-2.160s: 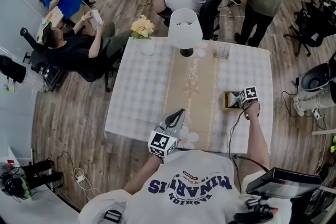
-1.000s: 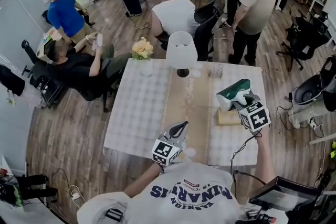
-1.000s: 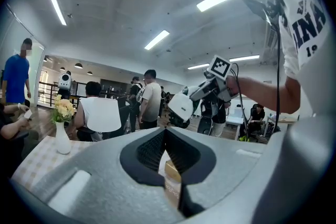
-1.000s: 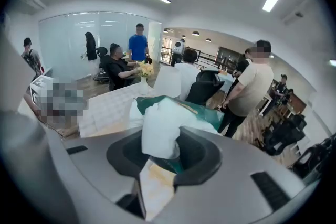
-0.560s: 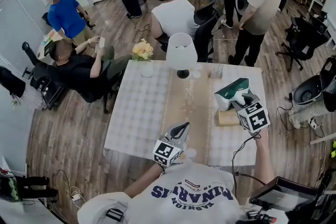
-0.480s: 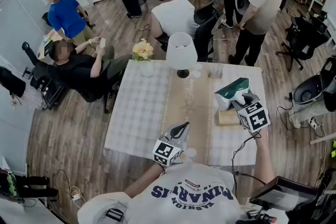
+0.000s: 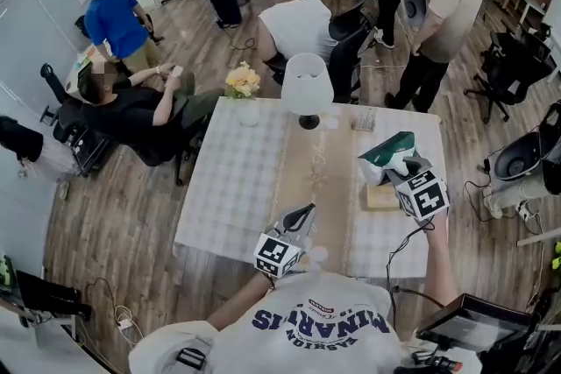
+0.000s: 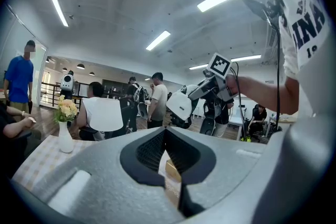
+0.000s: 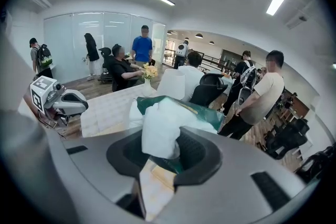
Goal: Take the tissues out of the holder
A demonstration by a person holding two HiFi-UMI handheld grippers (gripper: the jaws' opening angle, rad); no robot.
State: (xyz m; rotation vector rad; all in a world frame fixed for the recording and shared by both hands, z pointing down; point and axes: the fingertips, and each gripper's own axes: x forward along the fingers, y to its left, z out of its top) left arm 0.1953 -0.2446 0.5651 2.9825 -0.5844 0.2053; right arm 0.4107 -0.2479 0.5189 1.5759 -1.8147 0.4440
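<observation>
**Right hand-held gripper (image 7: 400, 165) has the tissue pack (image 7: 384, 155) out of its holder (image 7: 380, 198)**

Head view: at the right of the frame the right hand-held gripper is clenched on the green and white tissue pack. The pack hangs in the air over the right part of the surface (image 7: 232, 179). The wooden holder stands on the surface just below, apart from the pack. It seems empty, though the gripper covers a part of it. The left hand-held gripper (image 7: 300, 213) is at the lower centre, over the near edge, and touches nothing.

Left gripper view: the left hand-held gripper (image 8: 167, 148) has its jaws together, with nothing between them. The other gripper with the pack (image 8: 181, 105) shows right of centre.

Right gripper view: the jaws of the right hand-held gripper (image 9: 166, 153) press on the tissue pack (image 9: 160, 131). White tissue bulges out at the centre of the frame, with the green wrap behind it.

By my judgement the taking-out itself is done. What is left is to lay the pack on the surface beside the holder and let it go.
</observation>
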